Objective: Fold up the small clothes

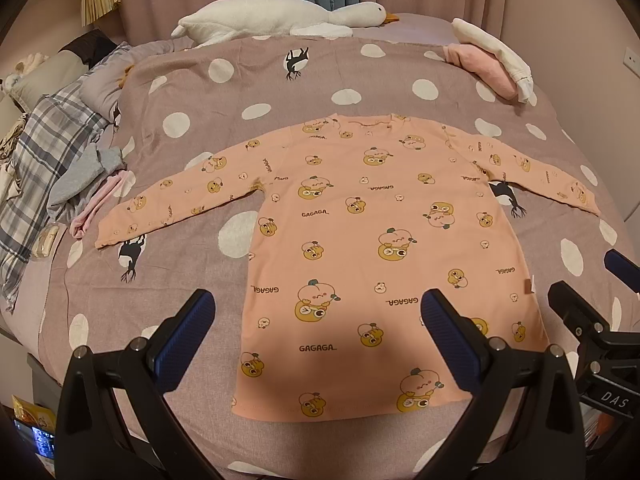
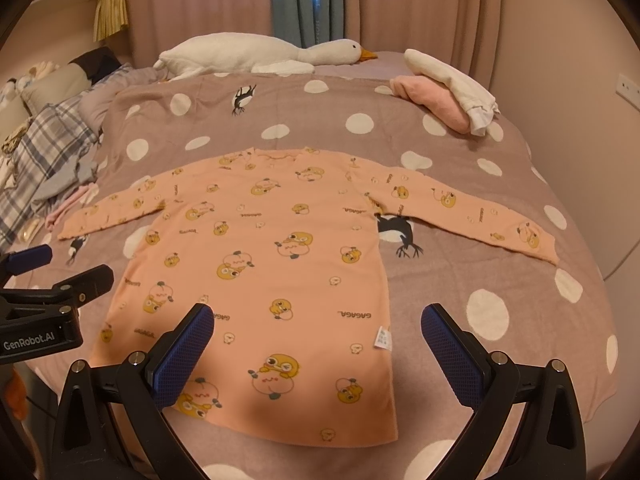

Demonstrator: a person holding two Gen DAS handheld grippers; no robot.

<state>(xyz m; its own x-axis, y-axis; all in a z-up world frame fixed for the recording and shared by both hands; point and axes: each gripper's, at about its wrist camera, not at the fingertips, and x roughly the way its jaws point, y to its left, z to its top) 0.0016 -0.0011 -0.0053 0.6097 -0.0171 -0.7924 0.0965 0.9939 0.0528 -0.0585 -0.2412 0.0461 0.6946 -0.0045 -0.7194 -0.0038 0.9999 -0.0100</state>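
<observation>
Shirt [image 1: 360,240] lies flat on the bedspread [image 1: 304,80], front down judging by the mirrored print, both sleeves spread out, hem nearest the grippers. That's the start layout for a fold; 0 folds made yet. Left gripper [image 1: 318,334] and right gripper [image 2: 318,336] hover above the hem, both spread wide, holding nothing. Toy goose [image 1: 280,14] sits beyond the shirt's collar, well apart.
</observation>
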